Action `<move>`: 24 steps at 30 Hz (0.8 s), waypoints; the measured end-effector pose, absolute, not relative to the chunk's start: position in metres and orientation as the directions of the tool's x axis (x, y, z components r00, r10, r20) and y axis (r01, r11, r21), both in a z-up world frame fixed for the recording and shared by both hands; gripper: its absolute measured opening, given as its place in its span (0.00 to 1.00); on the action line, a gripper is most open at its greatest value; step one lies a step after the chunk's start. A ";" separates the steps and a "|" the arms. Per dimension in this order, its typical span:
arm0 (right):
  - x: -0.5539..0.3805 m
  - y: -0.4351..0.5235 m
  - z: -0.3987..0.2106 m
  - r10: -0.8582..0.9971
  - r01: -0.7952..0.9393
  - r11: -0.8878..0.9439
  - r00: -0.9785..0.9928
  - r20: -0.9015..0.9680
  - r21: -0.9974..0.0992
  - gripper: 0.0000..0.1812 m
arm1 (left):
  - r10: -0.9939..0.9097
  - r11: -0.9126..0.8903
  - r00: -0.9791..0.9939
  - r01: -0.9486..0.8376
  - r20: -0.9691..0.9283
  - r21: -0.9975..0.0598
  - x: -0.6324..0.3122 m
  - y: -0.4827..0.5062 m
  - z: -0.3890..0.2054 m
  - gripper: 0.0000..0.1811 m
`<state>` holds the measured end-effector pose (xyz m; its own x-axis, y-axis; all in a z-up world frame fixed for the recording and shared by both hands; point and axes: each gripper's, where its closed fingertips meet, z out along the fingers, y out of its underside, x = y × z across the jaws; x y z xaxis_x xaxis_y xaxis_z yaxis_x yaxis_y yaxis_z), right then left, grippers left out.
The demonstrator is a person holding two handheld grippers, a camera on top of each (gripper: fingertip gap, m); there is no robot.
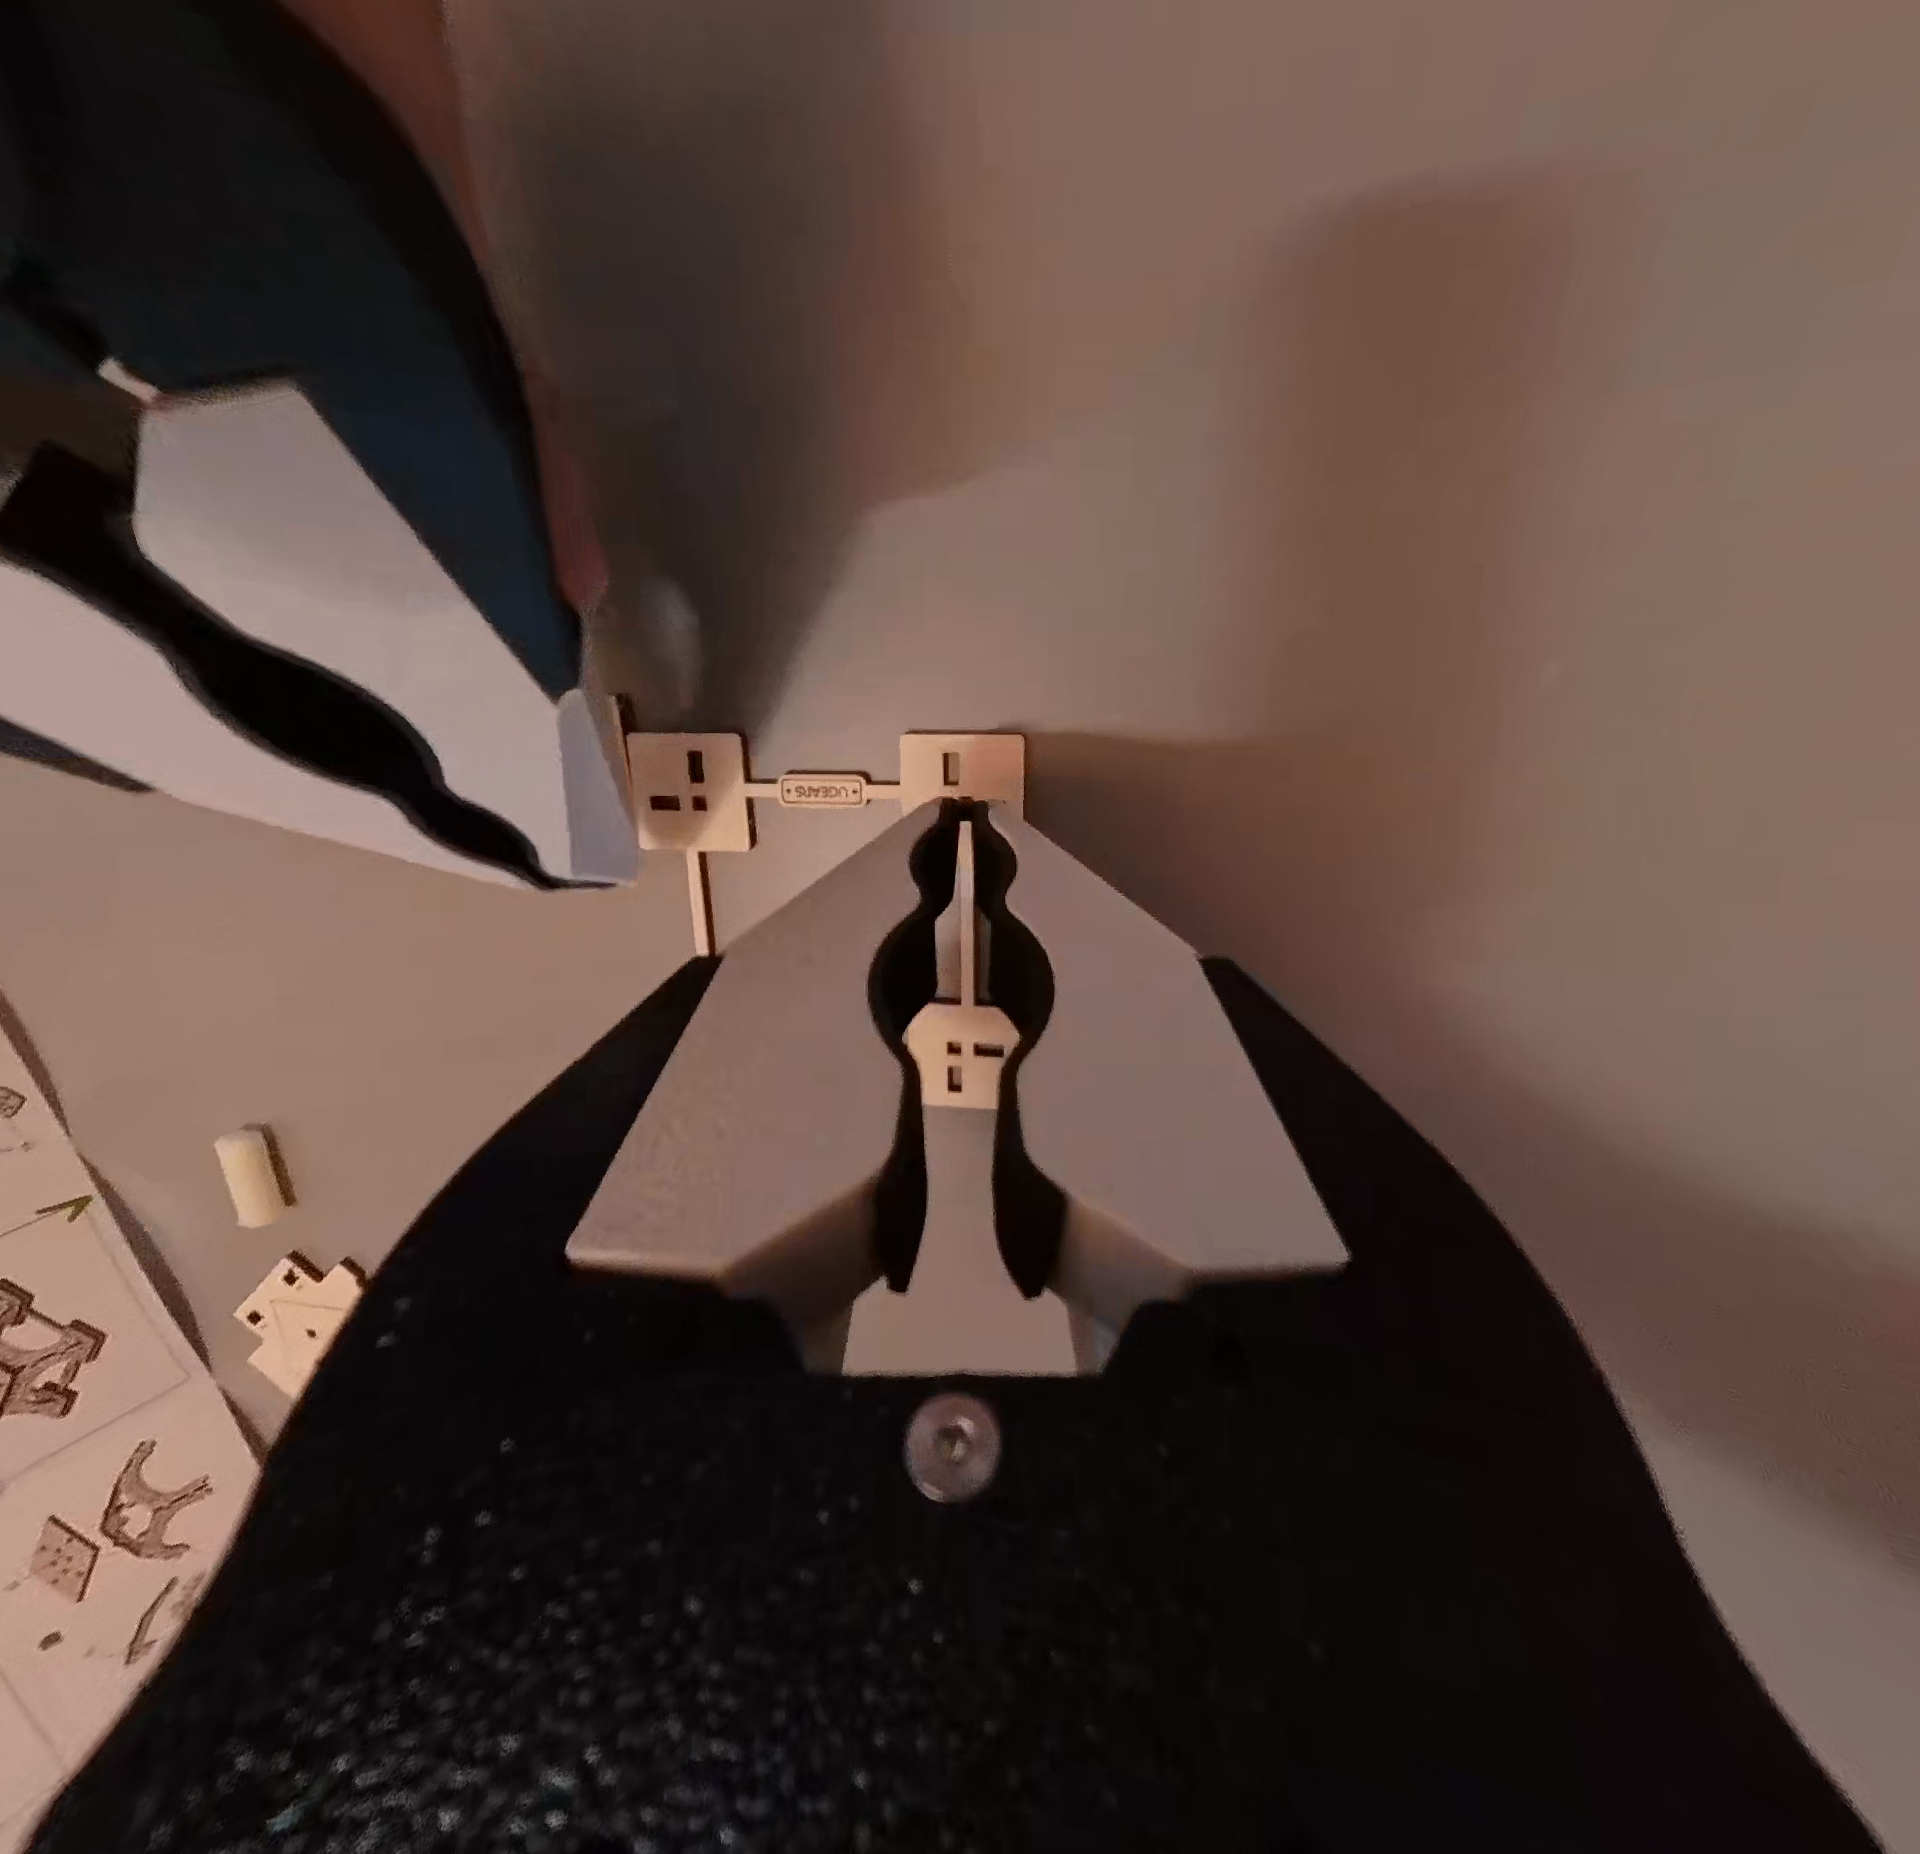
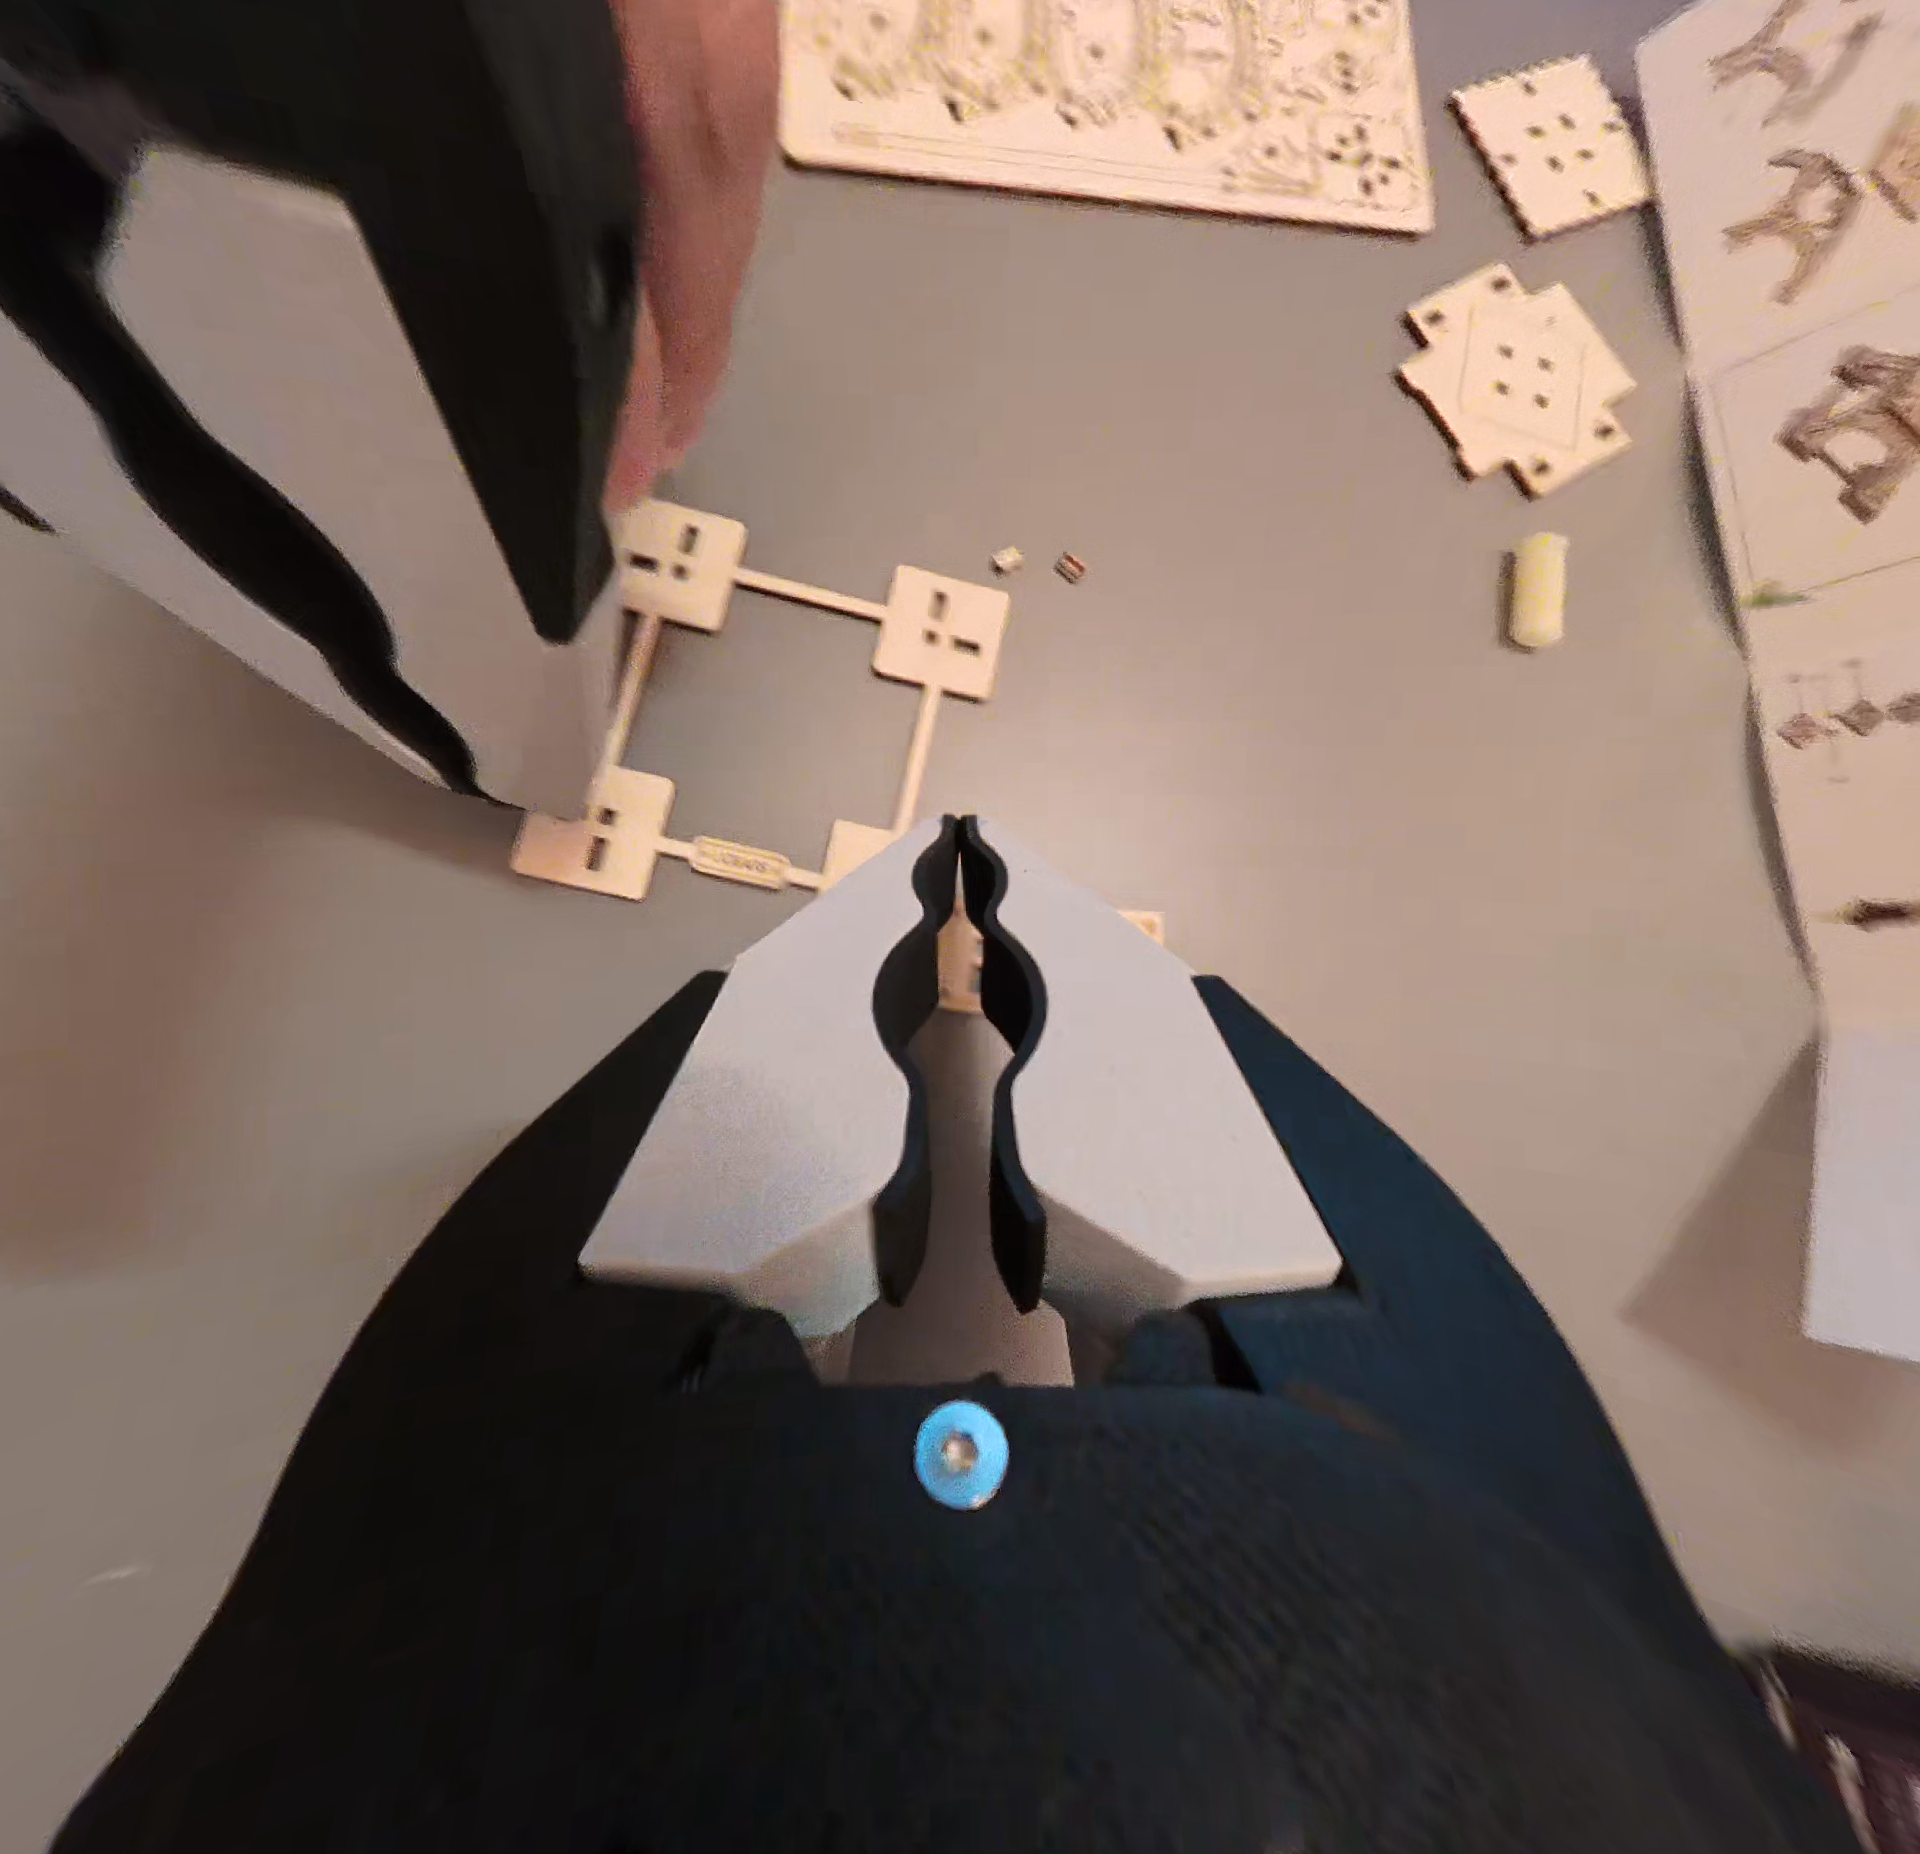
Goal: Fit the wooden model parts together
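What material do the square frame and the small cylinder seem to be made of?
Square frame: probably thin plywood, pale and matte, with dark-edged cut slots. Small cylinder: cream, smooth, slightly glossy, perhaps wax or plastic; cannot tell which.

Both rigs looked the same: the left hand-held gripper and right hand-held gripper had speckled black bodies, pale grey wedge fingers with wavy black pads, one silver screw each.

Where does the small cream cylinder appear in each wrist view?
Left wrist view: the cream cylinder lies at lower left, near the picture's edge.
Right wrist view: it lies right of centre.
Shared landmark: the notched wooden plate lying beside it.
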<state>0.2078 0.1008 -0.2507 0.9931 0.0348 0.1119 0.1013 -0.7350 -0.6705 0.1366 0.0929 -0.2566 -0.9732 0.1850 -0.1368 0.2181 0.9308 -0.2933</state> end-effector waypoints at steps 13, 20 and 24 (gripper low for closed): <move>0.201 0.105 -0.266 0.156 0.175 -0.829 0.984 0.081 -0.531 0.00 | 0.202 0.956 -0.976 0.215 -0.085 -0.198 0.139 0.095 -0.263 0.00; 0.201 0.105 -0.265 0.155 0.157 -0.815 0.987 0.051 -0.558 0.00 | 0.205 0.964 -0.977 0.213 -0.066 -0.159 0.142 0.094 -0.264 0.00; 0.201 0.105 -0.265 0.158 0.162 -0.815 0.986 0.056 -0.556 0.00 | 0.199 0.971 -0.978 0.204 -0.055 -0.125 0.142 0.095 -0.265 0.00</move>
